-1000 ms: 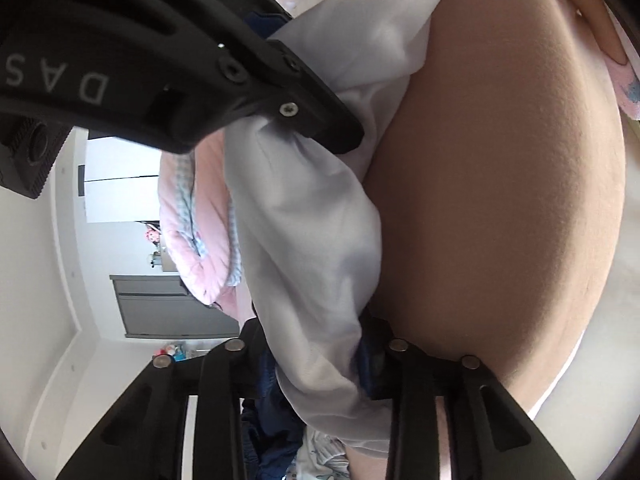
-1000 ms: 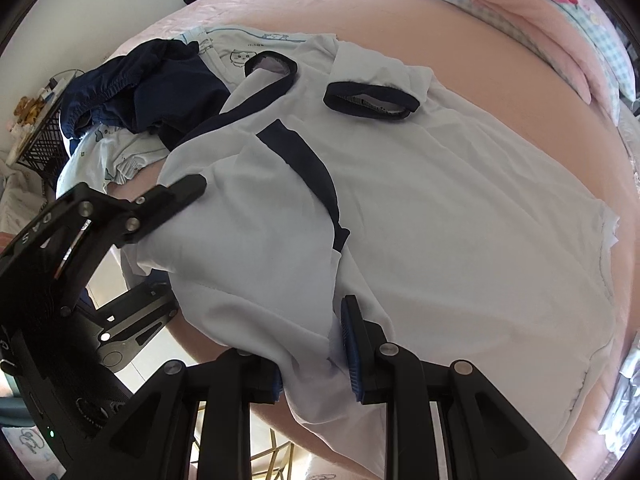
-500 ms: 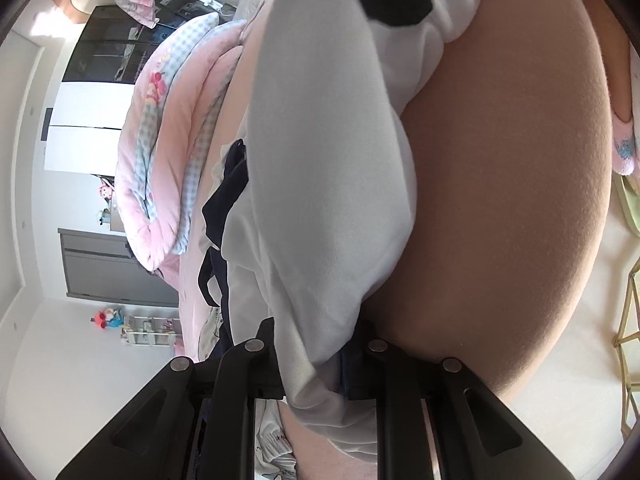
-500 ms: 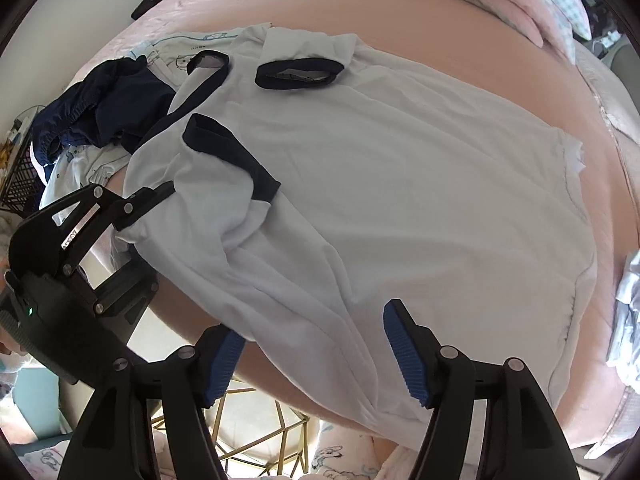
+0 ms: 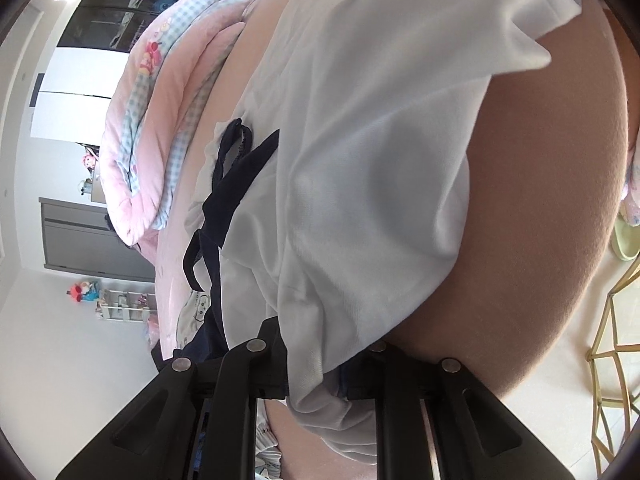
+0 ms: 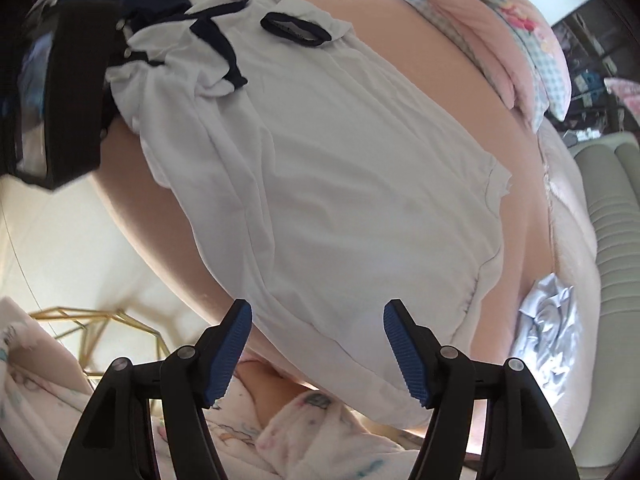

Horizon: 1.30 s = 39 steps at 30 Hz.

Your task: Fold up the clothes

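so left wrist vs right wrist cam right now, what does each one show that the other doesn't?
Left wrist only: the left gripper shut on a bunched fold of the white shirt, and a grey cabinet on the far wall.

Right wrist only: the right gripper open over the shirt's hem, touching nothing, a crumpled pale garment on the bed, and the shirt's navy-trimmed sleeve opening.

Both: the white shirt, the pink bed, the folded pink quilt, and the gold wire frame.
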Motion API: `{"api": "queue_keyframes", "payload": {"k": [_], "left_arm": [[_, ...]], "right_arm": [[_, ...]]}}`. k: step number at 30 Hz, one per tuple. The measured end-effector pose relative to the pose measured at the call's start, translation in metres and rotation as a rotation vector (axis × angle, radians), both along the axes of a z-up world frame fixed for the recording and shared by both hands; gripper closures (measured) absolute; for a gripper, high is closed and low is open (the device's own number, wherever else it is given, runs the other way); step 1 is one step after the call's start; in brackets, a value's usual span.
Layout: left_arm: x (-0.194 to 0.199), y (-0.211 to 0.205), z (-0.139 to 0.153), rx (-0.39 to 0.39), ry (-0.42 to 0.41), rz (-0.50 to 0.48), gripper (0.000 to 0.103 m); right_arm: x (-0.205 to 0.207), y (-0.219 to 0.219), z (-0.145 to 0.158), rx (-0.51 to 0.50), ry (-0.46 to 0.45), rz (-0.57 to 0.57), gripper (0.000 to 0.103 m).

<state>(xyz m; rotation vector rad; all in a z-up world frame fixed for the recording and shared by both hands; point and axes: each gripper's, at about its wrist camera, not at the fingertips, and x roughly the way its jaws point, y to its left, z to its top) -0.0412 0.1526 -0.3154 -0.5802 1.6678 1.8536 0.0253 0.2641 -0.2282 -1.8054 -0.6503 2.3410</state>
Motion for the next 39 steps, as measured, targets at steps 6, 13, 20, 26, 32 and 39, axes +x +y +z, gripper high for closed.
{"api": "queue_keyframes", "payload": {"k": [6,13,20,26,32,39], "left_arm": [[0.006,0.004,0.007,-0.005,-0.025,0.101,0.085],[-0.016,-0.006,0.019,-0.010,-0.034,0.195,0.085],[-0.018,-0.009,0.015,-0.046,-0.002,0.180,0.085],[-0.030,-0.009,0.013,-0.047,-0.023,0.200,0.085],[-0.040,-0.010,0.013,-0.042,-0.051,0.214,0.085],[-0.043,-0.009,0.006,-0.055,-0.045,0.223,0.085]], "right_arm": [[0.008,-0.026,-0.002,0.160,-0.022,0.132,0.035],[0.012,-0.019,-0.023,0.266,-0.052,0.140,0.035],[0.022,-0.017,-0.021,0.331,-0.076,0.127,0.035],[0.021,-0.012,-0.020,0.353,-0.107,0.136,0.035],[0.024,0.000,-0.027,0.462,-0.186,0.209,0.035],[0.040,0.007,-0.042,0.544,-0.245,0.305,0.034]]}}
